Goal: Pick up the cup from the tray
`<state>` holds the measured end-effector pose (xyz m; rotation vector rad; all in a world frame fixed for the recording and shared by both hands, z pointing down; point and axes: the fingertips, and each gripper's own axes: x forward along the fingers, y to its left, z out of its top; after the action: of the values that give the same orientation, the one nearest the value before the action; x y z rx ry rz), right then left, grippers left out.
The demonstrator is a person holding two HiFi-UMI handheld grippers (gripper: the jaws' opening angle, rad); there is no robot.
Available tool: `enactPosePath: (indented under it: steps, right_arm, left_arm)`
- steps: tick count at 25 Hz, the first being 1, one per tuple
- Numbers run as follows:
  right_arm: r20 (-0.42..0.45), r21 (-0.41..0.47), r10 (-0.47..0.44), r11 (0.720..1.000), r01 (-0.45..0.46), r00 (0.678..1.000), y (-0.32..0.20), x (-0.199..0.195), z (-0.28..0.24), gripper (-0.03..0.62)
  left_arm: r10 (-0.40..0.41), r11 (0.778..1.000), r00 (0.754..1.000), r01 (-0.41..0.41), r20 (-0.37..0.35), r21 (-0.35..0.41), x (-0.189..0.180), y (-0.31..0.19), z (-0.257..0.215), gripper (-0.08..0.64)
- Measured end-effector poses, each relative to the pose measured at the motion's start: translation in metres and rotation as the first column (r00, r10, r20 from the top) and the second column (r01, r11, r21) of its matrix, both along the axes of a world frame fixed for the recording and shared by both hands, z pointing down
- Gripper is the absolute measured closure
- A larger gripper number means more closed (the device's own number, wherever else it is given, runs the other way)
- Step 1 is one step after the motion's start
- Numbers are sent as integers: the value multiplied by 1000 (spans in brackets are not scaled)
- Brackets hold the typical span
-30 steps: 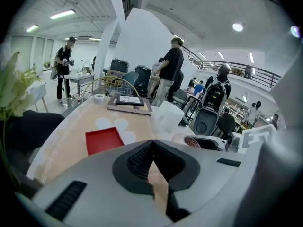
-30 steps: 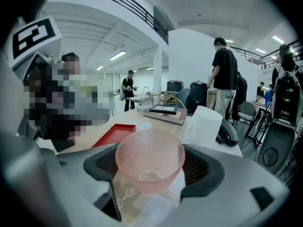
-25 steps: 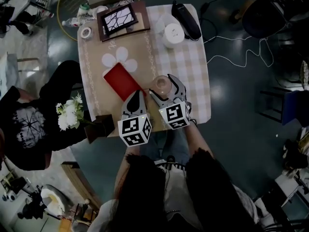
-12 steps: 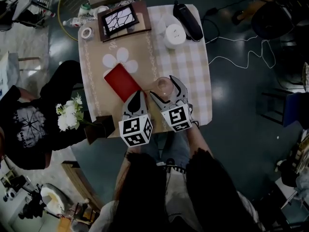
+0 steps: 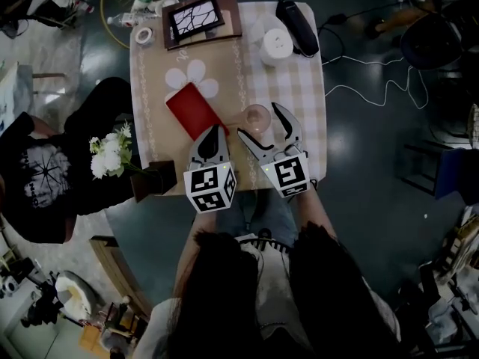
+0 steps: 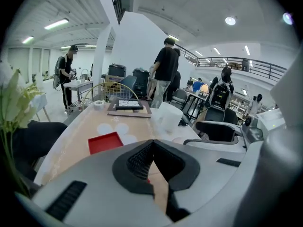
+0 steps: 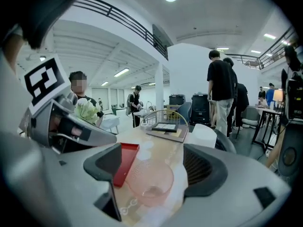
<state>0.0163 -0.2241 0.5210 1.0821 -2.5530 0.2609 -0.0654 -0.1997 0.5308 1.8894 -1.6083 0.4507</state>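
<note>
A clear pink cup (image 5: 257, 116) stands on the checked cloth, just right of the red tray (image 5: 193, 109) and not on it. My right gripper (image 5: 260, 121) is open, its two fingers on either side of the cup with gaps to it. In the right gripper view the cup (image 7: 150, 181) sits upright between the wide jaws of the right gripper (image 7: 154, 168), with the red tray (image 7: 127, 162) to its left. My left gripper (image 5: 213, 132) is shut and empty, its tip at the tray's near corner. The left gripper view shows the left gripper (image 6: 150, 144) closed, the tray (image 6: 105, 141) beyond.
Farther along the table (image 5: 307, 133) stand a white cylinder (image 5: 276, 45), a black device (image 5: 297, 27), a framed picture (image 5: 194, 19) and a tape roll (image 5: 144, 34). White flowers (image 5: 110, 155) in a dark box (image 5: 153, 182) sit at the left edge. A person in black (image 5: 37, 178) sits left.
My right gripper's jaws have spread wider and drawn back a little, so the cup now sits near their tips. The left gripper stays shut by the tray.
</note>
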Motion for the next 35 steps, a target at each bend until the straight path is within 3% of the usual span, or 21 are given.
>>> enactPosePath:
  steps: [4,9,15,16,18,22,28,35]
  right_arm:
    - [31,9,14,1000,-15,999,-4,5,-33,199]
    - [215,-163,16,986,19,977,4,3,-58,201]
    - [161,-113,-9,993,28,987,19,5,-83,206]
    - [152,-103,4,995,12,988,20,7,-88,239]
    - [145,-85,42,996,-30,989,20,14,-96,429]
    - [129,-56,50,997,-43,990,27,19,-106,559]
    - [144,-109,81,992,-66,986,43,21,-105,582]
    - [80,-109,99,990,-90,992,56,34,-99,584]
  left_arm:
    - [-7,999,1000,7,-3,49,4,-3,-24,552]
    - [-2,995,1000,4,-22,102,13,-3,-54,552]
    - [17,989,999,-12,-33,150,25,11,-81,552]
    - [19,987,999,-14,-31,162,26,14,-86,552]
    - [16,983,999,-10,-31,184,28,19,-96,552]
    - [-1,976,1000,6,-22,216,33,28,-109,552]
    - [14,966,998,0,-54,258,46,49,-125,552]
    - [-11,963,1000,15,-15,270,53,64,-127,552]
